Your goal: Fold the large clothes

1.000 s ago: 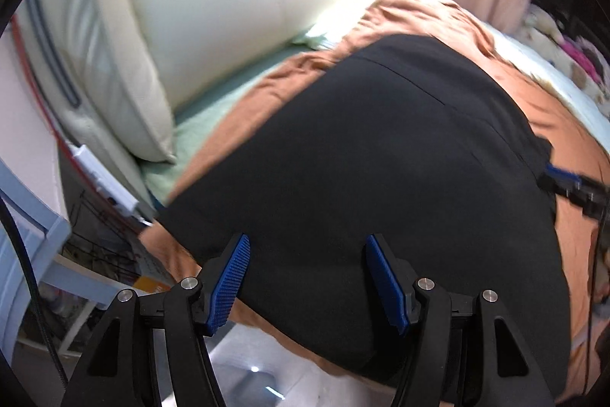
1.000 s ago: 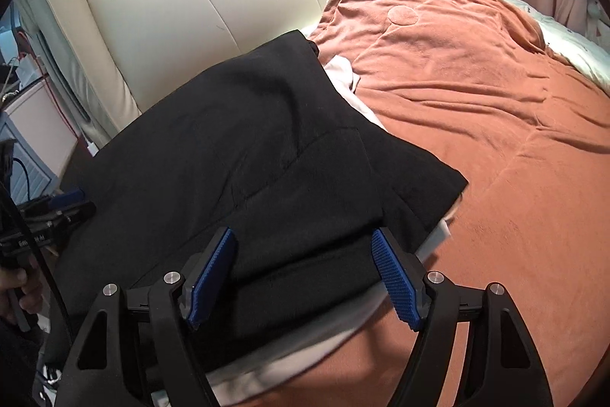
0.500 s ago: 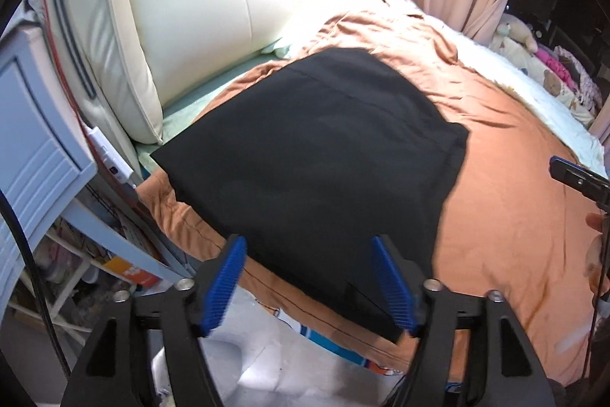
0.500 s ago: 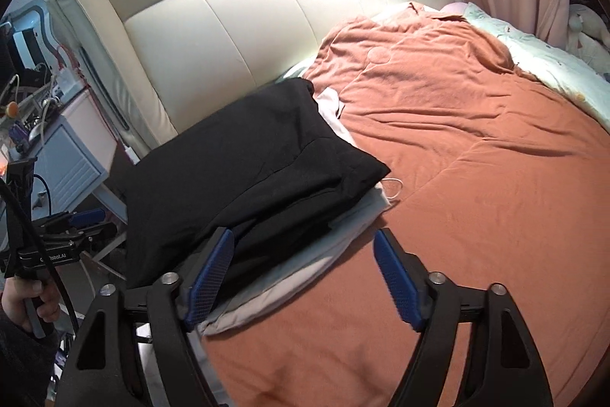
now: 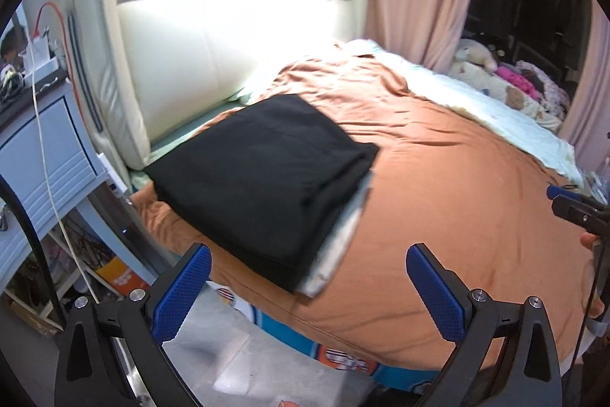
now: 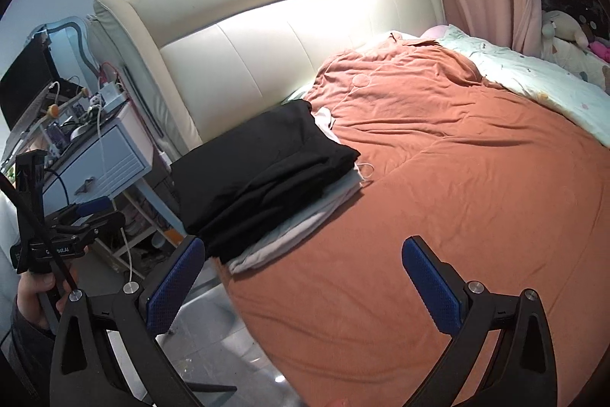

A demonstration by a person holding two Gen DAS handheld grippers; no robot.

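Jaws of both grippers opening, empty, folded black garment (image 5: 263, 174) flat, long axis toward headboard (image 5: 213, 63)

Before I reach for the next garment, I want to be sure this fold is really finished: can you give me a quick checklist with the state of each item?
1. Left gripper free of cloth: ok, jaws opening, nothing between them.
2. Right gripper free of cloth: ok, jaws opening, nothing between them.
3. Black garment folded into a compact block: ok.
4. Black garment resting on the pale folded clothes beneath: ok, though the pale layers stick out past its edge.
5. Stack fully supported by the orange bedspread: cannot tell, it sits close to the bed's corner near the nightstand.
6. Next garment to fold in sight: cannot tell, none clearly visible.
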